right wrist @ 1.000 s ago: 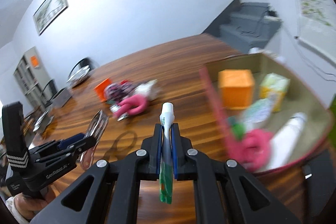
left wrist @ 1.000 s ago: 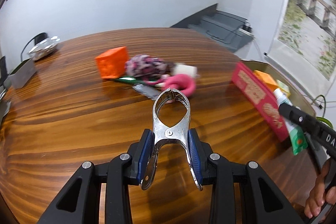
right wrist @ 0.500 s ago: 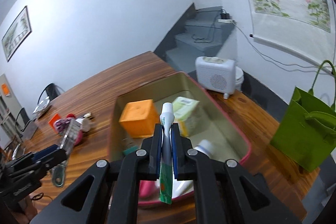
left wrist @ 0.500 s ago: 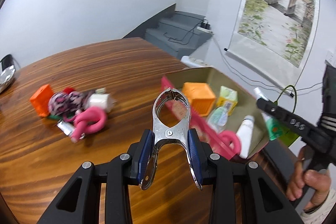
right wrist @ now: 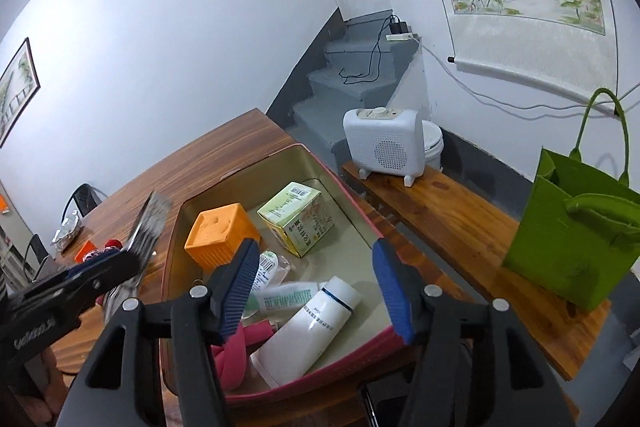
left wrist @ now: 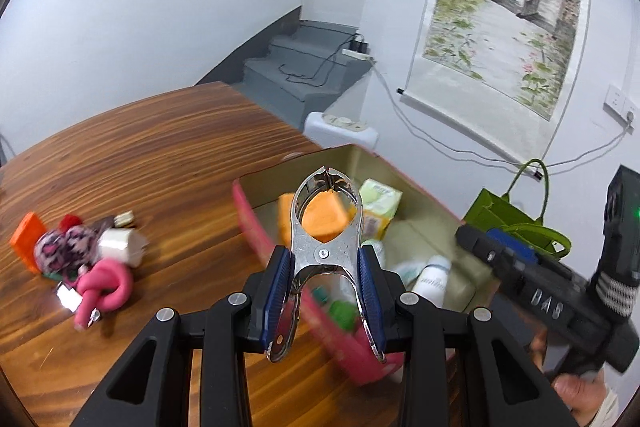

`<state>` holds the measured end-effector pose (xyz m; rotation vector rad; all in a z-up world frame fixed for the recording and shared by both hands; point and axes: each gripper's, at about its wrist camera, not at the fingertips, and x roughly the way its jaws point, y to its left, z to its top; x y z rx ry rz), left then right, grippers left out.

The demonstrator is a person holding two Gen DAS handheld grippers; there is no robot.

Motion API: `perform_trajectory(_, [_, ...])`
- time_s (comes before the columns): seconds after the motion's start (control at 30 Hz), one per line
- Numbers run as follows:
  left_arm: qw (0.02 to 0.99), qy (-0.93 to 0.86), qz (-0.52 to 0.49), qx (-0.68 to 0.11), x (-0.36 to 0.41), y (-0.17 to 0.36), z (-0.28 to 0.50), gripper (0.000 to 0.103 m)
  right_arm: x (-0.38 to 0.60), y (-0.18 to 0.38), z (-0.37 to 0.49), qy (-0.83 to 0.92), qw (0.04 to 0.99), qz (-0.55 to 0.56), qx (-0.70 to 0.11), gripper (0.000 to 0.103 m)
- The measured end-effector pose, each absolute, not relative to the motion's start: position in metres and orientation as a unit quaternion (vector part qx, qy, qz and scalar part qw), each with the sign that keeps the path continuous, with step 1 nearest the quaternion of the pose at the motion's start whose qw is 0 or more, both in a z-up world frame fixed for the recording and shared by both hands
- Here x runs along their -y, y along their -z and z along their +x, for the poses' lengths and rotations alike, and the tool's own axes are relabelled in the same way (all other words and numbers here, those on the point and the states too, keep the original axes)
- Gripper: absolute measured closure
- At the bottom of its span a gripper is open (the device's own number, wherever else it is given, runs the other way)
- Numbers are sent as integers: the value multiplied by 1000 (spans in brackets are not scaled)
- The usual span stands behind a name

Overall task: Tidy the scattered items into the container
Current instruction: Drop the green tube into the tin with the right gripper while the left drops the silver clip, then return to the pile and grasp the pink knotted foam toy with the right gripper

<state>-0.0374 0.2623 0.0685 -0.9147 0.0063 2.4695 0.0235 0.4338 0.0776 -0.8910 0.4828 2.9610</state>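
Note:
My left gripper is shut on the handles of a metal spring clamp, held above the near wall of the red tray. The same clamp shows at the left of the right wrist view. My right gripper hangs over the tray with its jaws opening and nothing between the pads. Below it a green-and-white toothpaste tube lies in the tray beside a white tube, an orange cube and a green box. A pink twisted toy, a white roll, a patterned pouch and an orange block lie on the table.
A green bag and a white heater stand on a wooden bench right of the tray. A foil dish sits far back on the wooden table. Grey stairs rise behind.
My right gripper has opened and the toothpaste tube it held now lies in the tray. My left gripper has carried the clamp rightwards from the scattered items to the tray.

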Motion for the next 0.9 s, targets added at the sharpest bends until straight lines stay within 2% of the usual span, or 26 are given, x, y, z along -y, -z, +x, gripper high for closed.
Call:
perform_trajectory(0.27, [292, -895, -339, -15, -301, -70, -51, 65, -445, -72, 28, -943, 17, -283, -174, 37])
perform_trajectory(0.3, [293, -893, -341, -18, -305, -70, -52, 59, -445, -72, 29, -943, 19, -283, -174, 36])
perform_trajectory(0.33, [292, -893, -342, -21, -308, -70, -54, 46, -446, -73, 29, -943, 21, -283, -174, 35])
perform_trajectory(0.7, [254, -902, -350, -4, -278, -63, -57, 43, -438, -73, 31, -943, 19, -281, -177, 31])
perform_trajectory(0.77, [244, -905, -350, 4, -268, -63, -56, 30, -434, -73, 31, -943, 16, -282, -176, 30])
perform_trajectory(0.83, [231, -910, -345, 12, -257, -64, -54, 25, -430, -73, 31, -943, 12, -283, -176, 30])
perform_trajectory(0.9, [218, -914, -342, 19, -245, -64, -53, 25, -424, -75, 31, -943, 8, -282, -174, 30])
